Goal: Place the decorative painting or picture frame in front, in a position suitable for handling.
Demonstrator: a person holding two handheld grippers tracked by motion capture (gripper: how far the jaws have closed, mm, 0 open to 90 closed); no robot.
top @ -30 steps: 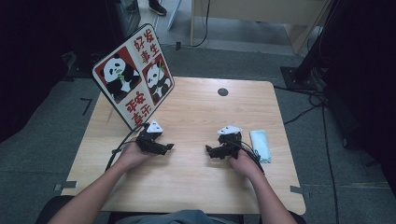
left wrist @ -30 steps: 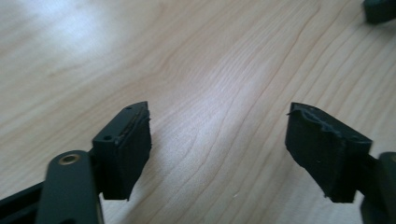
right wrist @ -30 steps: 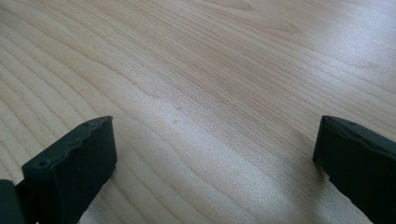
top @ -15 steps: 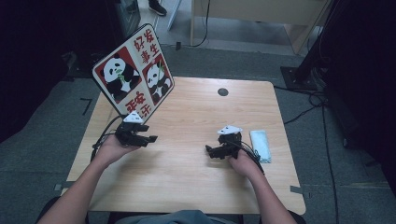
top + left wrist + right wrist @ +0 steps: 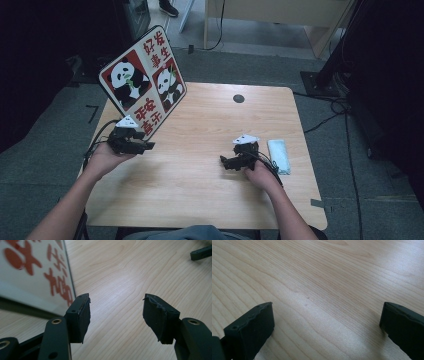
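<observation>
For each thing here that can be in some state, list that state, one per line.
Panda board: propped up tilted at the table's far left corner, held by neither tongs.
White packet: lying flat beside the right tongs, untouched.
Left tongs: open, nothing between the jaws.
Right tongs: open, empty, over bare table.

the panda board point(image 5: 144, 82) at far left is white with black-and-white pandas on red panels and red characters. the table point(image 5: 200, 130) is pale wood-grain. the packet point(image 5: 278, 156) at right is light blue. both grippers are black.
</observation>
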